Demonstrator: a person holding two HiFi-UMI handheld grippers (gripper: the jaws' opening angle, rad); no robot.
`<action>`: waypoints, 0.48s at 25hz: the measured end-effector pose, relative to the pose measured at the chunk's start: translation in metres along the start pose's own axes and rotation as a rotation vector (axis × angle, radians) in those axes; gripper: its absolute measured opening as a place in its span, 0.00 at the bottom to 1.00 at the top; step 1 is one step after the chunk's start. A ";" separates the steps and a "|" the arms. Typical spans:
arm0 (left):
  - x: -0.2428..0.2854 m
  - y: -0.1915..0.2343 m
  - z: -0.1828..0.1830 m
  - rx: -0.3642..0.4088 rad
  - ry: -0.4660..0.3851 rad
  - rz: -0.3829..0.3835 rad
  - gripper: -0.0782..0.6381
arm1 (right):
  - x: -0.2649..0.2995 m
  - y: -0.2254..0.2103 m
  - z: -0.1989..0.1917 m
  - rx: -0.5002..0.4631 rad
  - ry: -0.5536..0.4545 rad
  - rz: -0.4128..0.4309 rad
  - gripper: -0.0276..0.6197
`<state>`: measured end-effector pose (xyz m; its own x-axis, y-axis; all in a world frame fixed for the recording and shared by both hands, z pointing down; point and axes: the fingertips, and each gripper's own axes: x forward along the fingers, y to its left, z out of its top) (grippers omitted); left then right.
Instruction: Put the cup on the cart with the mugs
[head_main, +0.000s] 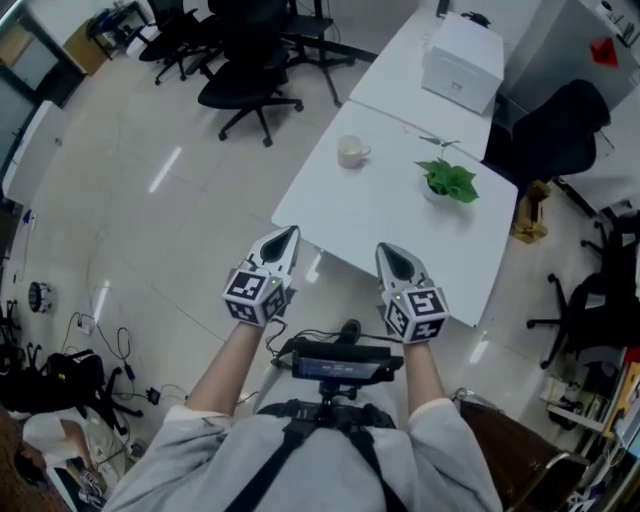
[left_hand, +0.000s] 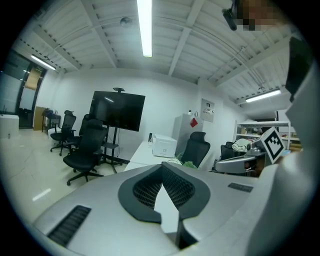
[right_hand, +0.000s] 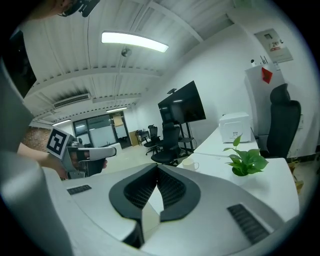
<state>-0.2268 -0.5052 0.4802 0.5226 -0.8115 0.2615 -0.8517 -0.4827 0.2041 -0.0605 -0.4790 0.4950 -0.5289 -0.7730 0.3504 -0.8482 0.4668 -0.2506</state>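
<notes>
While both grippers hang closed and empty over the floor short of the table (head_main: 380, 215), the grasp has not begun. The left gripper (head_main: 288, 238) has its jaws pressed together with nothing between them, and the right gripper (head_main: 391, 256) is the same; each one's own view confirms it, the left gripper (left_hand: 162, 166) and the right gripper (right_hand: 157, 167) both meeting at the tips.

Ahead of both, well apart from them, the cup (head_main: 352, 151) stands on the table's far left part, near the edge. In the head view it lies between the lines of the two grippers, so neither is plainly nearer. The right gripper view shows the cup (right_hand: 188, 164) just above and right of its jaw tips; the left gripper view does not show it.

Upright and squat, the cup has its mouth up and its axis vertical, with the handle (head_main: 368, 150) turned toward the plant (head_main: 447, 180) on its right. Farther back sits a box (head_main: 462, 58). No cart with mugs shows in any view.
</notes>
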 end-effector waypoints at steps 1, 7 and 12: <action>0.008 0.000 0.005 0.000 -0.009 -0.007 0.11 | 0.006 -0.006 0.003 -0.002 0.002 0.004 0.05; 0.046 0.014 0.024 0.027 -0.034 -0.057 0.12 | 0.038 -0.021 0.018 0.004 0.010 0.020 0.05; 0.087 0.039 0.021 0.065 -0.034 -0.115 0.24 | 0.070 -0.031 0.024 0.002 0.019 -0.010 0.05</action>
<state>-0.2155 -0.6015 0.4910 0.6165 -0.7596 0.2073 -0.7874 -0.5928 0.1693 -0.0703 -0.5583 0.5060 -0.5207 -0.7696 0.3697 -0.8535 0.4577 -0.2491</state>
